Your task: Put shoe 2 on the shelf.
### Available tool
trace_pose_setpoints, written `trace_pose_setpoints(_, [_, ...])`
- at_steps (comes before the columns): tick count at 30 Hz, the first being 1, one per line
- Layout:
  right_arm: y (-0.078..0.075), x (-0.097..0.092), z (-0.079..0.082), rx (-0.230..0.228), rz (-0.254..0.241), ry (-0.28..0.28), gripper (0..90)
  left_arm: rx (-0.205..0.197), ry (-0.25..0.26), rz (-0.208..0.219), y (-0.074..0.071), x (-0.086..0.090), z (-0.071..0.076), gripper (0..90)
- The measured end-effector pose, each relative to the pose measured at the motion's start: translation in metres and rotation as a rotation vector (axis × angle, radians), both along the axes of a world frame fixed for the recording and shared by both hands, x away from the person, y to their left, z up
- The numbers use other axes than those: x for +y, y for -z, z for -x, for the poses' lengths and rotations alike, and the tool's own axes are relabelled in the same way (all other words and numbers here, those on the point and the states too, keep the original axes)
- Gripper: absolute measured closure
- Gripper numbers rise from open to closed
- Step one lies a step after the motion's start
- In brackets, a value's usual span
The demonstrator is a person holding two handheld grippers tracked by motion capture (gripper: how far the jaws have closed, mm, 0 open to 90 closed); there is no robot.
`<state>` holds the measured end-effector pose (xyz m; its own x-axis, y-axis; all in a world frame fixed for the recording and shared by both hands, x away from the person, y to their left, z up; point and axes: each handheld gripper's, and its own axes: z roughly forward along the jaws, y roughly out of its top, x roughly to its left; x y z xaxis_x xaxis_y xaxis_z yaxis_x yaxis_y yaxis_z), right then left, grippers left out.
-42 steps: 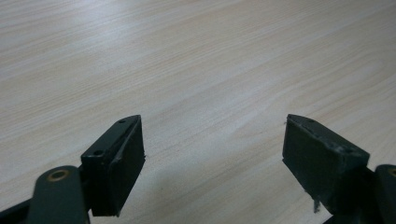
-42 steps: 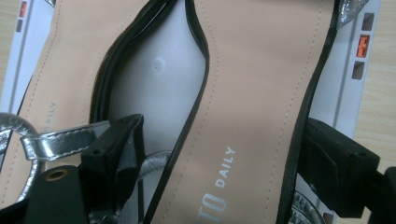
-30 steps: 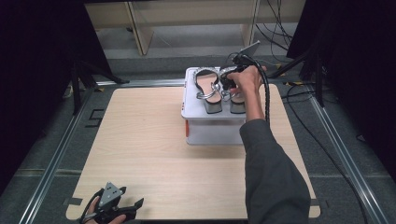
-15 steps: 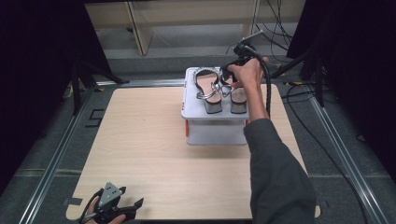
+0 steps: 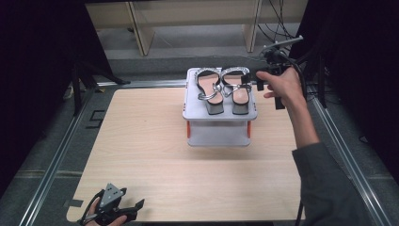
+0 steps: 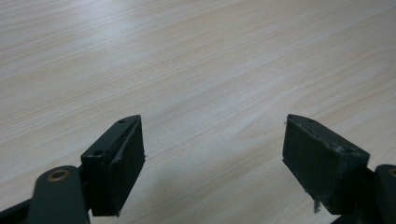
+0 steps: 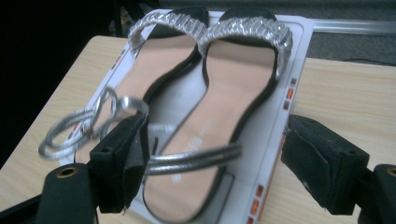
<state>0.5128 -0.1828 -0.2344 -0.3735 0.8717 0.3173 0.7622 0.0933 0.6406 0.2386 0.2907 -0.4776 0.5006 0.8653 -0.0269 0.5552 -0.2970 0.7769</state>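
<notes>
A pair of sandals with silver straps stands side by side on a white stand (image 5: 219, 134) at the back middle of the table, the left sandal (image 5: 208, 90) next to the right sandal (image 5: 238, 89). My right gripper (image 5: 267, 88) hovers just right of the stand, open and holding nothing. In the right gripper view its jaws (image 7: 217, 126) stand wide apart, with the nearer sandal (image 7: 233, 79) and the other sandal (image 7: 156, 65) beyond them on the stand's top (image 7: 299, 42). My left gripper (image 5: 133, 211) rests at the table's front left corner, open (image 6: 212, 123) over bare wood.
The light wooden table (image 5: 141, 150) has metal rails along its left and right edges. A wooden shelf frame (image 5: 136, 23) stands behind the table. Cables (image 5: 282, 19) hang at the back right. Dark curtains close both sides.
My right gripper has drawn back to the right, from over the right sandal to beside the stand. The left gripper has stayed where it was.
</notes>
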Motion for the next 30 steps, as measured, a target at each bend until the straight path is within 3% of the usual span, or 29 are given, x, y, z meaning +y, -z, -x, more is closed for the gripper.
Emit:
trace_pose_setpoints(4, [0.014,-0.02,0.023,-0.018,-0.008,-0.047,22.7,0.005,-0.005,-0.001,0.0,0.0,0.001,20.6])
trace_pose_setpoints(5, [0.019,-0.025,0.034,-0.018,-0.017,-0.037,22.4,-0.001,0.002,-0.021,0.0,0.001,0.0,20.6])
trace_pose_setpoints(8, [0.023,-0.033,0.047,-0.016,-0.004,-0.047,22.1,0.002,0.0,-0.003,0.001,0.0,0.001,20.6])
trace_pose_setpoints(13, [0.036,-0.042,0.078,-0.056,-0.018,-0.102,21.7,0.006,-0.004,-0.004,0.001,-0.001,0.001,20.6])
trace_pose_setpoints(14, [0.041,-0.044,0.084,-0.082,-0.01,-0.13,21.6,0.005,-0.004,-0.004,0.001,-0.001,0.001,20.6])
trace_pose_setpoints(16, [0.048,-0.043,0.095,-0.069,-0.02,-0.147,21.4,0.005,-0.008,-0.003,0.001,-0.001,0.001,20.6])
trace_pose_setpoints(18, [0.058,-0.043,0.105,-0.098,-0.013,-0.188,21.5,0.006,-0.01,-0.004,0.001,-0.001,0.001,20.5])
trace_pose_setpoints(19, [0.068,-0.043,0.117,-0.088,-0.031,-0.194,21.4,0.006,-0.011,-0.002,0.001,-0.001,0.001,20.5])
trace_pose_setpoints(22, [0.082,-0.043,0.126,-0.083,-0.034,-0.207,20.6,0.006,-0.004,-0.005,0.001,0.0,0.001,19.7])
trace_pose_setpoints(26, [0.115,-0.041,0.146,-0.081,-0.009,-0.239,19.8,0.003,0.009,-0.015,0.001,0.0,0.001,19.7])
trace_pose_setpoints(30, [0.131,-0.038,0.156,-0.068,0.018,-0.251,17.0,0.003,0.008,-0.018,0.001,0.0,0.001,19.7])
